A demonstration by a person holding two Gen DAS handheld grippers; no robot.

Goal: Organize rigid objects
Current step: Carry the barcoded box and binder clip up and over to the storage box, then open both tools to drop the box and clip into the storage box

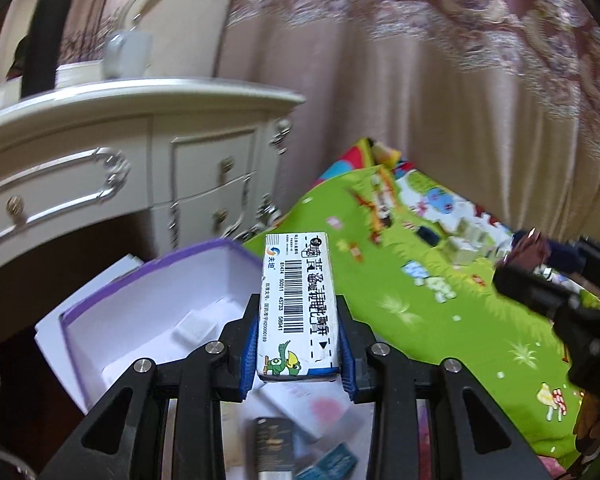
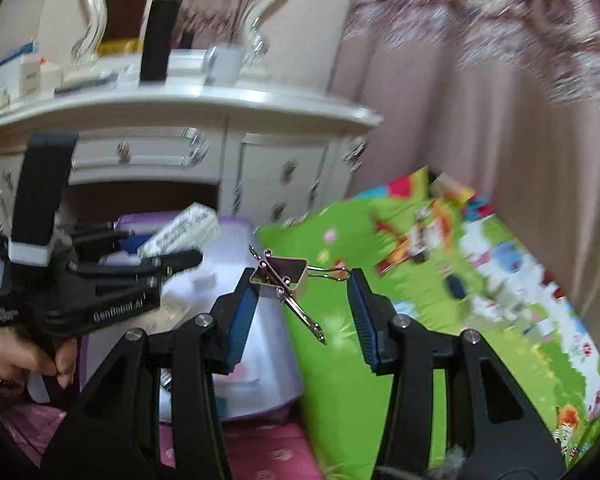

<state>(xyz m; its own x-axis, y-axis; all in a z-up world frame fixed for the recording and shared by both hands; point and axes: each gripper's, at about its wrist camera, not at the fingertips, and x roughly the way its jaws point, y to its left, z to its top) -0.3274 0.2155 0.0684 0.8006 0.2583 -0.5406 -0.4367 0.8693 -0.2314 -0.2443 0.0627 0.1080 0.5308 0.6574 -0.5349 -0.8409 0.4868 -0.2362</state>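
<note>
We hold both grippers tilted downward. Our left gripper (image 1: 298, 344) has its fingers clamped on a white medicine carton (image 1: 296, 304), above the open purple-rimmed box (image 1: 148, 304). Our right gripper (image 2: 302, 312) pinches a binder clip (image 2: 282, 274) by its body and wire handle, over the green play mat's (image 2: 380, 360) near edge. A cream dressing table (image 2: 180, 120) and patterned curtain (image 1: 440, 80) stand behind.
</note>
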